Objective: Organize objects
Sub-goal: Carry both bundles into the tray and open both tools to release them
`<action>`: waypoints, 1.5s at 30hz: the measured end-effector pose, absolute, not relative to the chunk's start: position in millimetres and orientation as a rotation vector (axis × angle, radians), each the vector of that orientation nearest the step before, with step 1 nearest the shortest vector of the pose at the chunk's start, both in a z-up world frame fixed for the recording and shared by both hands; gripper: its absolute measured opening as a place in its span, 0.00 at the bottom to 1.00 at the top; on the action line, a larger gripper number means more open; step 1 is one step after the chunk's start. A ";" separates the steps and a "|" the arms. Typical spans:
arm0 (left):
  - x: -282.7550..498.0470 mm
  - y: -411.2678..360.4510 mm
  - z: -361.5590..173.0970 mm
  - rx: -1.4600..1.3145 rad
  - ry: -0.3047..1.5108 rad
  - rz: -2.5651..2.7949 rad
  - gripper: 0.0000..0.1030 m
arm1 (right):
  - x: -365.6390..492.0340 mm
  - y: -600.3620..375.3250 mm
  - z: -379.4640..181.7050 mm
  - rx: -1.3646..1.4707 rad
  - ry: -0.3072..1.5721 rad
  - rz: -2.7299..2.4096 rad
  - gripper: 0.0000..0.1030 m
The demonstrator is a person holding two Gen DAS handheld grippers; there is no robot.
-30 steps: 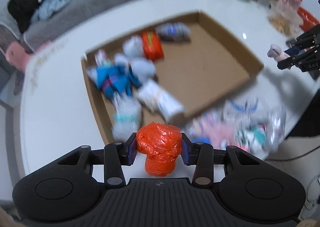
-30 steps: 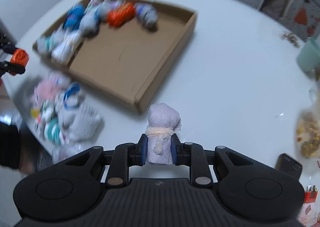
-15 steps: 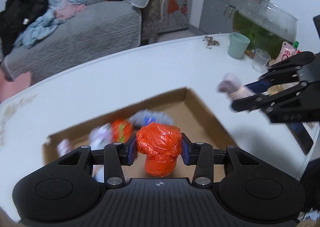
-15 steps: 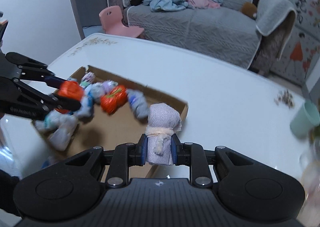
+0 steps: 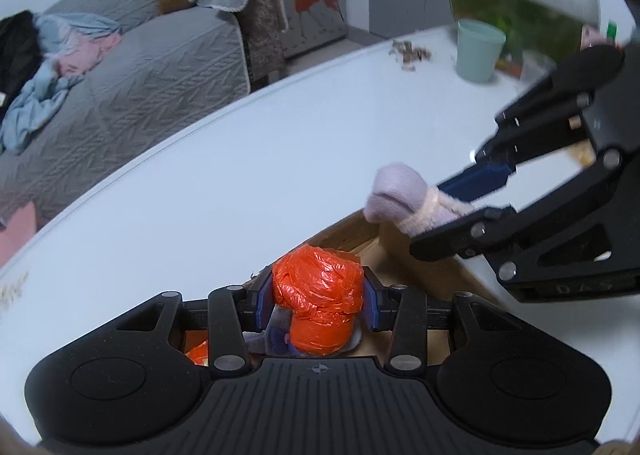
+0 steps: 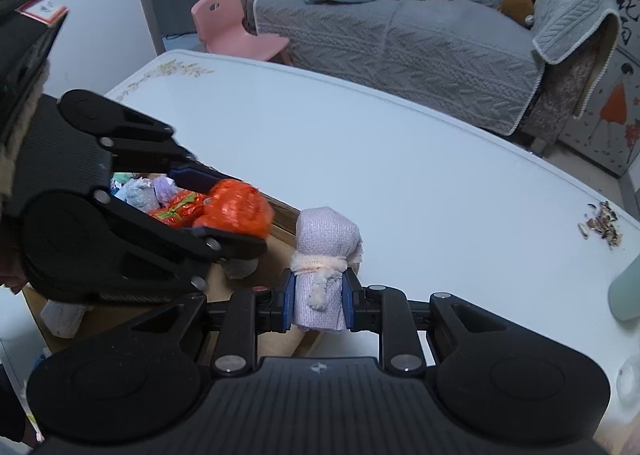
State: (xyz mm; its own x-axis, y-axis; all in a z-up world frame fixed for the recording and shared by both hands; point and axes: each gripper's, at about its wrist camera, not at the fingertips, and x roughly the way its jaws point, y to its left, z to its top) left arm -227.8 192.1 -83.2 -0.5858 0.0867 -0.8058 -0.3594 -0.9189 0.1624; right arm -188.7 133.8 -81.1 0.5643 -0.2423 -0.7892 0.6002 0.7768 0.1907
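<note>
L claw (image 5: pixel 318 305): pads clamped on orange plastic-wrapped bundle (image 5: pixel 318 301), bottom centre of left wrist view, held above the cardboard box (image 5: pixel 362 245). Same bundle seen in right wrist view at centre left, over box contents.

R claw (image 6: pixel 318 301): closed tight on lilac cloth roll (image 6: pixel 326 259) w/ pale tie around its neck, bottom centre of right wrist view. In left wrist view that roll sticks out of the R claw at centre right, above the box's far corner.

Box sits on white bench (image 6: pixel 400 159), lower left of right wrist view. Inside: another orange packet w/ green ribbon (image 6: pixel 176 209), a few pale wrapped bundles (image 6: pixel 140 193) beside it, mostly hidden behind L claw body. Can't tell exact count.

Bench also has mint cup (image 5: pixel 478 51) upper right in left wrist view, seed husks (image 6: pixel 602 223) at right edge in right wrist view. Grey sofa (image 6: pixel 400 35) w/ clothes pile behind bench, pink chair (image 6: pixel 232 29) upper left.
</note>
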 end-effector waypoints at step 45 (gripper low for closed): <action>-232.4 194.2 -101.5 -1.355 0.627 2.491 0.67 | -187.8 140.9 -86.8 0.530 0.857 -0.545 0.25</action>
